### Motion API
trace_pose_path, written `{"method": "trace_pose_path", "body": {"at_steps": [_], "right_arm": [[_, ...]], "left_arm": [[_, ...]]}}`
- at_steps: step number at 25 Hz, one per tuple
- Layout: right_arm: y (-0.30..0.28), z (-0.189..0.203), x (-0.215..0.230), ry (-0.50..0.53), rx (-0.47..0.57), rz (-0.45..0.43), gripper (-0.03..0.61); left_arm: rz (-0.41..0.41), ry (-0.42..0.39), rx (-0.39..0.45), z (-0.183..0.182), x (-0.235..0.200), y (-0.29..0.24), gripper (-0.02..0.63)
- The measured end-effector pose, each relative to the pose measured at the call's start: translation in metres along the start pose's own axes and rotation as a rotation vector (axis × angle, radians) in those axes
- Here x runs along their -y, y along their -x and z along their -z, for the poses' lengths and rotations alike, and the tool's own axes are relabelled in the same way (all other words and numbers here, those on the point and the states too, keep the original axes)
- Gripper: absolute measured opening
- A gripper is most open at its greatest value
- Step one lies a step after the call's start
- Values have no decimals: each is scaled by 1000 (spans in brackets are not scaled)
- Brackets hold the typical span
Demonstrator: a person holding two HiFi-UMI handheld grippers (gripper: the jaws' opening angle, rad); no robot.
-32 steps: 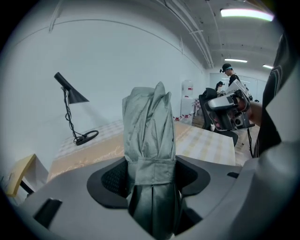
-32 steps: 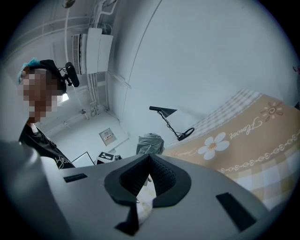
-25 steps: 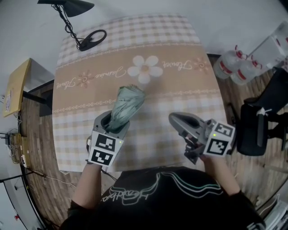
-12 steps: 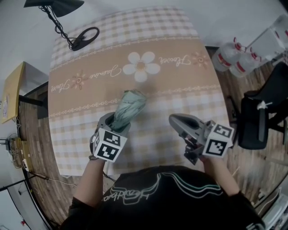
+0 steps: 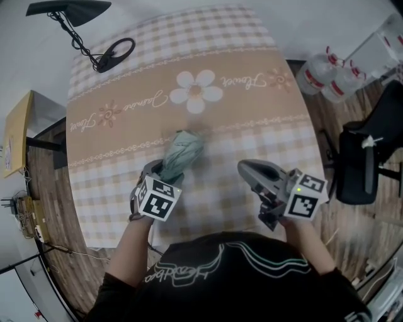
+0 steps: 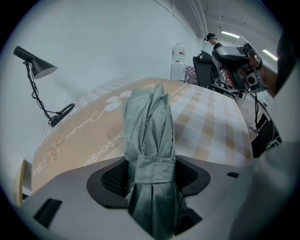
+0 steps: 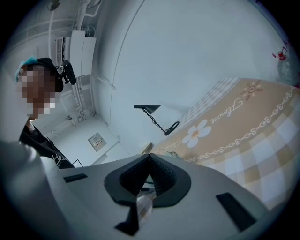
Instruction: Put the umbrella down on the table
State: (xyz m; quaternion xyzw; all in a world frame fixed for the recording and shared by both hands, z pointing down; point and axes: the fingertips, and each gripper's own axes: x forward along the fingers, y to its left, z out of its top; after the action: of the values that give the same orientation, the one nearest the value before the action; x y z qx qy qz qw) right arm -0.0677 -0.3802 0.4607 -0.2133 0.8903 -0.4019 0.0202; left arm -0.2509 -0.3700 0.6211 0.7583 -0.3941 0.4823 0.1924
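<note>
Beige-and-white checks and a printed daisy [image 5: 196, 94] cover the worktop [image 5: 264, 135], which stands on a wood floor [image 5: 50, 188]. Over its near half is the folded grey-green umbrella [image 5: 182, 151] [image 6: 147, 122], strapped shut by its own band. It is pinched at its lower end by the left tongs [image 5: 164, 173] [image 6: 150, 176], whose dark pads press on the fabric from both sides. The umbrella slants up and away from the person toward the daisy; whether its far end touches the cloth cannot be told.

To the right, well apart from the umbrella, the right tongs [image 5: 250, 168] [image 7: 150, 159] hang above the near edge of the worktop — pressed together at the tips, with nothing between them.

At the far left corner stands a black desk lamp [image 5: 63, 9] [image 6: 35, 65] [image 7: 147, 108], its ring base [image 5: 116, 50] on the cloth. Off the right side are clear water bottles [image 5: 321, 78] with red caps and a black chair [image 5: 368, 157]; off the left side, a pale wooden cabinet [image 5: 16, 129].
</note>
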Motion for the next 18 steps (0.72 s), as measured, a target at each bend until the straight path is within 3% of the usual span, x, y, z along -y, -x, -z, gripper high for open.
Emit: {"method": "trace_pose_path", "body": {"at_steps": [12, 18], "right_arm": [[12, 10, -5, -12, 12, -6, 12], [20, 16, -14, -1, -6, -14, 11]], "left_arm": [[61, -19, -124, 4, 4, -10, 276], [46, -25, -127, 6, 5, -10, 279]]}}
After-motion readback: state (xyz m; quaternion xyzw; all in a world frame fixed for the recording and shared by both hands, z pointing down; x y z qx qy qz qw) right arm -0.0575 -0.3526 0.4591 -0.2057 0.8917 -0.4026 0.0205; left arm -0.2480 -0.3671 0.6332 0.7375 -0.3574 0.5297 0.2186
